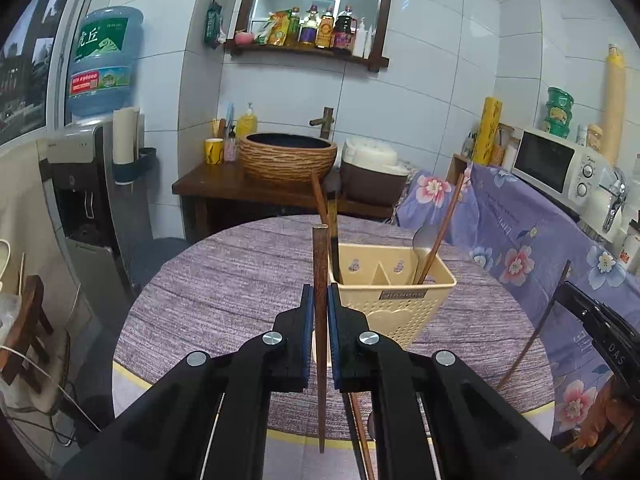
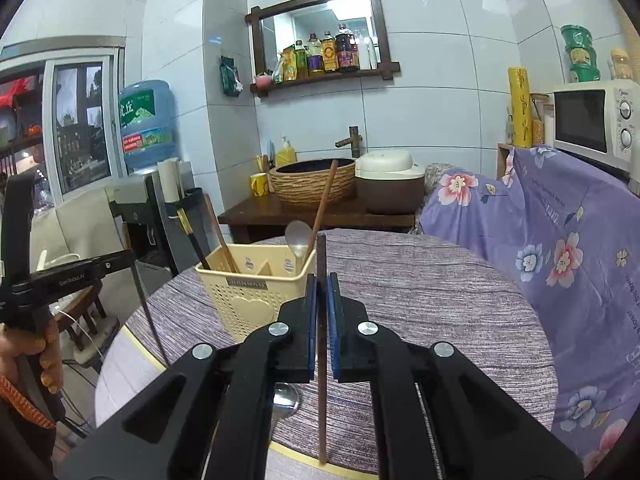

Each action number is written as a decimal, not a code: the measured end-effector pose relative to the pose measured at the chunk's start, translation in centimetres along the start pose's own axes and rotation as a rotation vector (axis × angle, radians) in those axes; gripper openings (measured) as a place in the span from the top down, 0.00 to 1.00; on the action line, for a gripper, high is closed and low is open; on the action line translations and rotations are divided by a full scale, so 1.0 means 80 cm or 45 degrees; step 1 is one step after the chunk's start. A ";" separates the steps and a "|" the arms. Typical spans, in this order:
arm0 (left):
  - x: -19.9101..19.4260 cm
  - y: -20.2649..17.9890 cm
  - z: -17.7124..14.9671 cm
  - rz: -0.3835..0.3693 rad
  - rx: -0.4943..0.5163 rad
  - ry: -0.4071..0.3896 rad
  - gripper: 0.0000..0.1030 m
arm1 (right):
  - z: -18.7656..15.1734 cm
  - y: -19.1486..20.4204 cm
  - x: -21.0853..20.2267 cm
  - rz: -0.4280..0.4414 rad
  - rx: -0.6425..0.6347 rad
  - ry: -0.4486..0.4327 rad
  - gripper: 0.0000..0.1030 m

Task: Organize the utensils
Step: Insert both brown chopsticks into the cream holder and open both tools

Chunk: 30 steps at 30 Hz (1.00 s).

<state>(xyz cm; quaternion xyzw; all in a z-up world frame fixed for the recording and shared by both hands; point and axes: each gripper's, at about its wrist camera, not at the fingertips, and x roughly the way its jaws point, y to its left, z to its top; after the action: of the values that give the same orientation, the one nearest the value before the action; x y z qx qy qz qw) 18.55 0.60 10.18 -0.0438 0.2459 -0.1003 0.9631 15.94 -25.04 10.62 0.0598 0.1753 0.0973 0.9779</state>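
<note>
Both grippers, left (image 1: 319,308) and right (image 2: 322,300), each pinch an upright chopstick (image 1: 320,280) (image 2: 321,280), holder (image 1: 390,292) just ahead, mid-transfer; next probably lower tips into a compartment.

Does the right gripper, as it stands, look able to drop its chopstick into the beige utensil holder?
Probably yes. The right gripper holds its chopstick upright beside the utensil holder, whose top is open. The spoon and chopstick leaning in the near compartment leave room, and nothing lies between.
</note>
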 end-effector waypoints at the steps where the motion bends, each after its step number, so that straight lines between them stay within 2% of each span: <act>1: -0.002 -0.001 0.003 -0.004 0.003 -0.009 0.92 | 0.005 0.000 -0.002 0.013 0.005 -0.009 0.95; 7: -0.024 -0.009 0.034 -0.057 0.019 -0.063 0.92 | 0.042 0.006 -0.004 0.091 0.005 -0.041 0.95; 16: -0.052 -0.036 0.128 -0.105 0.039 -0.238 0.92 | 0.129 0.038 0.005 0.146 -0.065 -0.134 0.95; 21: -0.036 -0.047 0.166 -0.069 -0.006 -0.317 0.92 | 0.171 0.062 0.002 0.101 -0.120 -0.292 0.95; 25: -0.008 -0.055 0.164 0.007 -0.014 -0.357 0.92 | 0.182 0.077 0.019 0.075 -0.150 -0.339 0.95; 30: 0.032 -0.057 0.128 0.021 -0.010 -0.263 0.92 | 0.172 0.064 0.058 0.088 -0.055 -0.243 0.95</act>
<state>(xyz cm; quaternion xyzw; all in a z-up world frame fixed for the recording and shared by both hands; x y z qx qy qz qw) 24.90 -4.06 18.62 -0.0556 0.1461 -0.0864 0.9839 24.20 -20.18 22.64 0.0537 0.0769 0.1285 0.9873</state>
